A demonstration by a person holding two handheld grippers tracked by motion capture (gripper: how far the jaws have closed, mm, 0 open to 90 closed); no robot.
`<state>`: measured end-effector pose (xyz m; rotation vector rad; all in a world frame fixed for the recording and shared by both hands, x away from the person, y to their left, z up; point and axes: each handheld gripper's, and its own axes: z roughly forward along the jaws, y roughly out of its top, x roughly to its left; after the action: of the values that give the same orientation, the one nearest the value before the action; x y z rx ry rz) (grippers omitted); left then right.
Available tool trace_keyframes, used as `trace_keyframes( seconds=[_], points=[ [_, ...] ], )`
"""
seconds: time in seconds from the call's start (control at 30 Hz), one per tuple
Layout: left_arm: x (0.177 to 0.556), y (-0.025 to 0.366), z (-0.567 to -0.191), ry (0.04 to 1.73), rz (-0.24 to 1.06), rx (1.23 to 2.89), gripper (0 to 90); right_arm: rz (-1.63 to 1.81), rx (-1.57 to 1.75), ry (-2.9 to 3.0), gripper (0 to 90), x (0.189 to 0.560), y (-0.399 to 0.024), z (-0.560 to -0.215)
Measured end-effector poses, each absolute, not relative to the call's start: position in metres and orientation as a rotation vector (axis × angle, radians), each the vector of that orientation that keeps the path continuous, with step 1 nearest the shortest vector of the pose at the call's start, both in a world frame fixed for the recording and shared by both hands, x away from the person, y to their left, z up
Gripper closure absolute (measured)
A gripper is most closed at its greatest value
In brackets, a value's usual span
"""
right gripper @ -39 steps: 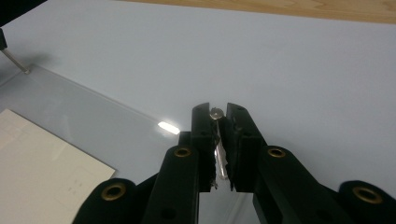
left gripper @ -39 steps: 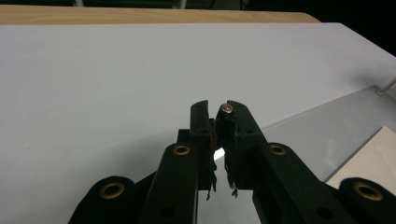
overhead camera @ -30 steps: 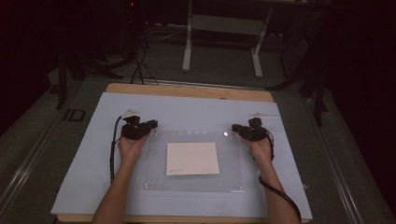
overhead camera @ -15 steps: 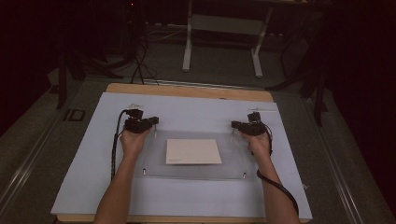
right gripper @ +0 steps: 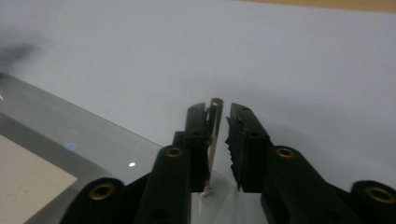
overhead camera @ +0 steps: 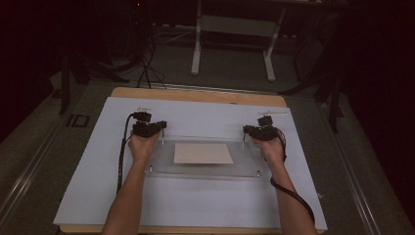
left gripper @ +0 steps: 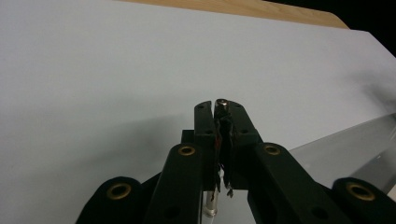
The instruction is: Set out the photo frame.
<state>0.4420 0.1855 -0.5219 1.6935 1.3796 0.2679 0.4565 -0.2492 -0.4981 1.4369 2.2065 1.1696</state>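
Left gripper point(left gripper: 219, 108) fingers clamped on a metal post point(left gripper: 221, 103), right gripper point(right gripper: 217, 116) fingers just parting around a second post point(right gripper: 215, 122), touching one side only, both posts standing at far corners of a clear panel point(overhead camera: 205, 169) over a tan sheet point(overhead camera: 203, 153), on the white-covered bench point(overhead camera: 195, 205).

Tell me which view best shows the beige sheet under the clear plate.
The high view: the whole beige sheet lies centred under the clear plate, between the two hands. The right gripper view catches just one corner of it at bottom left. The left gripper view gives the plate's edge and a metal post.
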Motion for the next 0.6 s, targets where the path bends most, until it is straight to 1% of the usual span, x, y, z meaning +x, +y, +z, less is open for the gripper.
trace_keyframes(
  seconds=[0.03,0.1,0.23,0.37,0.47,0.6],
  points=[
    [0.443,0.185,-0.521,1.386,0.267,1.700,85.5,1.158,1.425,2.202,73.2,0.454,-0.250,-0.495],
    [0.444,0.185,-0.521,1.396,0.256,1.702,85.5,1.150,1.412,2.193,72.9,0.451,-0.251,-0.492],
    [0.445,0.185,-0.520,1.401,0.250,1.700,85.4,1.170,1.337,2.203,70.8,0.434,-0.252,-0.477],
    [0.446,0.185,-0.520,1.412,0.241,1.703,85.4,1.188,1.266,2.223,70.7,0.415,-0.250,-0.466],
    [0.447,0.185,-0.520,1.414,0.237,1.704,85.3,1.193,1.244,2.235,70.9,0.408,-0.250,-0.462],
    [0.447,0.185,-0.520,1.414,0.235,1.703,85.3,1.249,1.189,2.269,71.9,0.388,-0.246,-0.445]
  ],
)
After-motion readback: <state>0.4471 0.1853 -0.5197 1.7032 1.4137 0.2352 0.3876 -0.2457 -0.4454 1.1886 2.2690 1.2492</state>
